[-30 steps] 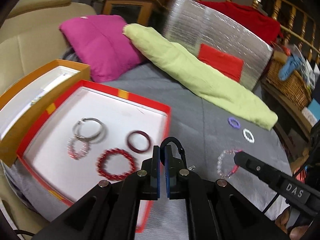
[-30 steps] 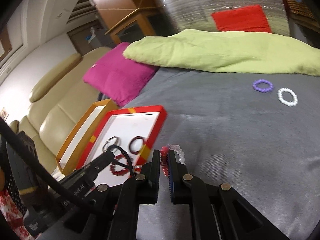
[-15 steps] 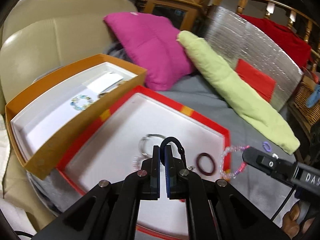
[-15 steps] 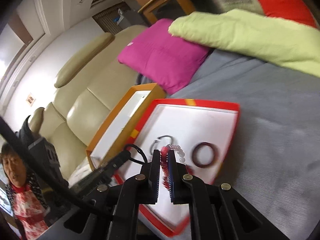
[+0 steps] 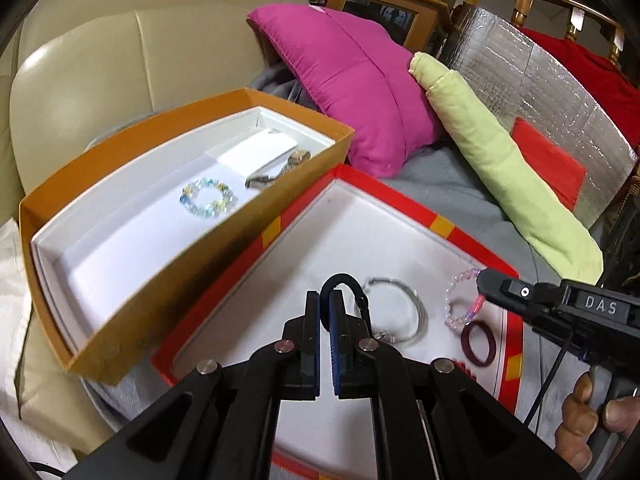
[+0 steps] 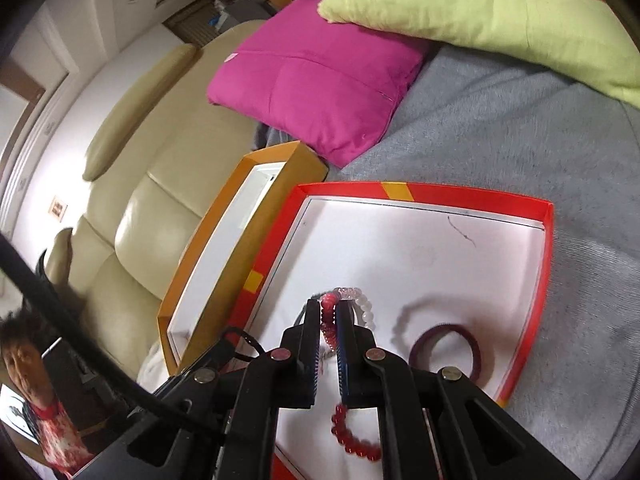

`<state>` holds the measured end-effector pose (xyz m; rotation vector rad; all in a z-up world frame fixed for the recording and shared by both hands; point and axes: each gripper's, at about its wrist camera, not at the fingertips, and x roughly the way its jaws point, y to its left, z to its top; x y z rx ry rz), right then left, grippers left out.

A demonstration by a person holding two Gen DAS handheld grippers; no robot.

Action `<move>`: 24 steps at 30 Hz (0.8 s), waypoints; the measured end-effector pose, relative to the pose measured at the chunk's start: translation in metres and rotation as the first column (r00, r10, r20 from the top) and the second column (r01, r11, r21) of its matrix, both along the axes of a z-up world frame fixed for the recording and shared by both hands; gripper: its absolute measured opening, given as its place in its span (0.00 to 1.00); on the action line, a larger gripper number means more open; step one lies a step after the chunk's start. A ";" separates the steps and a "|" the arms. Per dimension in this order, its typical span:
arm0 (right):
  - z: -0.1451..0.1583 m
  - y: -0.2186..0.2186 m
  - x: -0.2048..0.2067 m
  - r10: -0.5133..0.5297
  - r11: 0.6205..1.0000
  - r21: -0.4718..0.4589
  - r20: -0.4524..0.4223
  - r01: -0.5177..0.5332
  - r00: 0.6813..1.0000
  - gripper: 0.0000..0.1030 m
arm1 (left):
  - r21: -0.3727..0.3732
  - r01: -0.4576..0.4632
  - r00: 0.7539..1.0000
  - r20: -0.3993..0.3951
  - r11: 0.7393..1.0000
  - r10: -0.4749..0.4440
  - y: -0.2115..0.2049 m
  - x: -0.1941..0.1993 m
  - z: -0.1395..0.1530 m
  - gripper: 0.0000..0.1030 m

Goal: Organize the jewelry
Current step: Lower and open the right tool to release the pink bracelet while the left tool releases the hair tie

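My left gripper (image 5: 325,298) is shut on a black hair tie (image 5: 345,285) and holds it over the red box (image 5: 442,224). My right gripper (image 6: 328,308) is shut on a pink and clear bead bracelet (image 6: 352,300); it shows in the left wrist view (image 5: 460,300) hanging above the red box's white floor. In that box lie a silver bangle (image 5: 400,312), a dark red ring bracelet (image 6: 448,350) and a red bead bracelet (image 6: 352,438). The orange box (image 5: 120,280) beside it holds a blue-green bead bracelet (image 5: 206,198).
A magenta cushion (image 5: 352,88) and a light green cushion (image 5: 500,168) lie behind the boxes on the grey cover (image 6: 500,140). A beige leather sofa (image 5: 100,72) is at the left. A white card (image 5: 260,154) lies in the orange box. A silver foil panel (image 5: 560,92) stands behind.
Both grippers have moved left from the grey cover to over the red box, each still holding its item. The orange box's inside has come into view.
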<state>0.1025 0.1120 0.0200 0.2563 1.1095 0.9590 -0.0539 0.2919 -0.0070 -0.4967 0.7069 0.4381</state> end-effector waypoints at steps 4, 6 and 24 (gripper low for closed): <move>0.000 0.008 0.006 0.012 1.000 0.019 0.000 -0.012 1.000 0.08 | 0.009 -0.011 1.000 -0.001 1.000 0.011 0.007 0.006 0.000 0.04; -0.004 0.012 0.009 0.015 1.000 0.011 -0.002 -0.015 1.000 0.08 | 0.012 -0.020 1.000 -0.016 1.000 0.021 0.009 0.005 -0.005 0.04; -0.024 0.015 0.020 -0.001 0.988 -0.151 0.044 0.008 0.999 0.08 | 0.058 -0.053 0.995 -0.083 0.997 0.058 0.009 -0.001 -0.018 0.04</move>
